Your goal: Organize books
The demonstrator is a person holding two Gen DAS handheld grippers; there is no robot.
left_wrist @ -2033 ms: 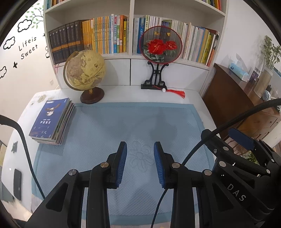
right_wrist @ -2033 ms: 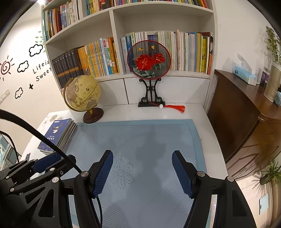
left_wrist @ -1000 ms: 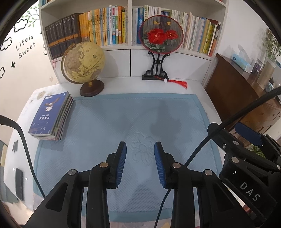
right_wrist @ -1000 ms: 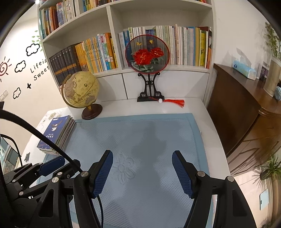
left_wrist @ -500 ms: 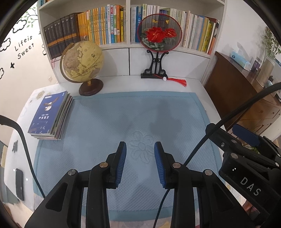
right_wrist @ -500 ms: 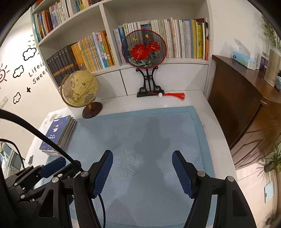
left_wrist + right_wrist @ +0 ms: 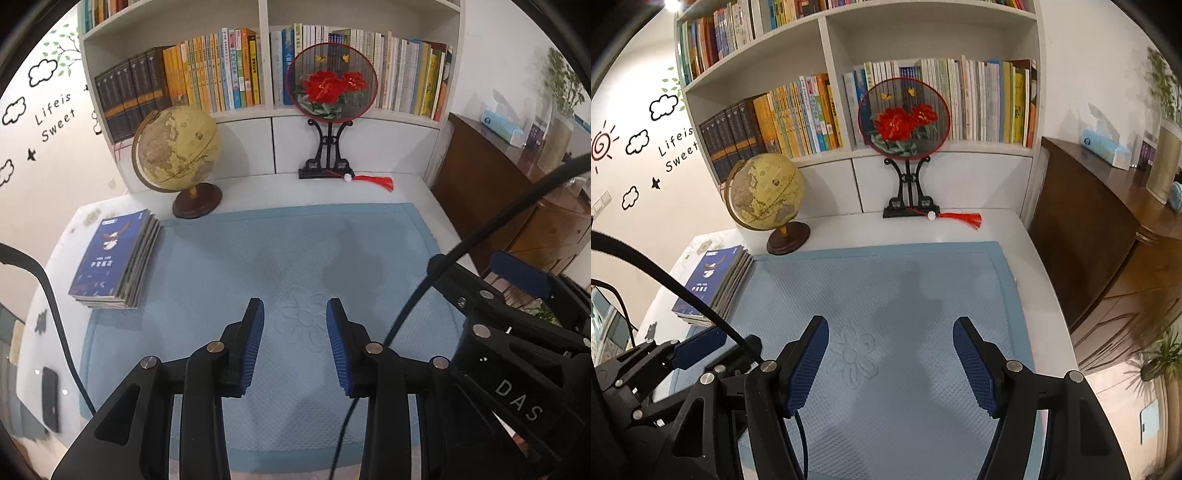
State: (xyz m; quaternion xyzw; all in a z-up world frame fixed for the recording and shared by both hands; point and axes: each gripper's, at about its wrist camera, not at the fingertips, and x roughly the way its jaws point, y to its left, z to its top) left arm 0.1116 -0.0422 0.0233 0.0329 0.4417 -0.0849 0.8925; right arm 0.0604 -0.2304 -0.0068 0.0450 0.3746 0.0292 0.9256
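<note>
- The left gripper (image 7: 293,343) hovers above the blue mat (image 7: 295,258) with its blue-padded jaws apart by a modest gap and nothing between them.
- The right gripper (image 7: 890,365) hangs beside it, toward 3 o'clock, with its jaws spread wide and holding nothing.
- Both tools sit over the near part of the mat, well apart from any book.
- From the left gripper, the stack of books (image 7: 114,260) lies at about 10 o'clock, flat at the mat's left edge on the white desk (image 7: 258,192).
- From the right gripper the same stack sits at about 9 to 10 o'clock, near the globe (image 7: 764,192).
- The stack looks tidy: thin paperbacks piled flat, edges roughly flush, a dark blue cover with a small white picture on top.
- The stack is slightly skewed to the mat's border, its spines or page edges facing the mat.
- At 12 o'clock the bookshelf (image 7: 266,55) holds rows of upright books behind a round fan on a stand (image 7: 330,88).
- How far along: the mat is bare and the loose books are gathered in one neat pile.
- That fits either books already collected and squared up, or a pile waiting to go up onto the shelf; these views cannot settle which.
- If any work is left, it concerns that stack alone; no other loose book shows on the desk.
</note>
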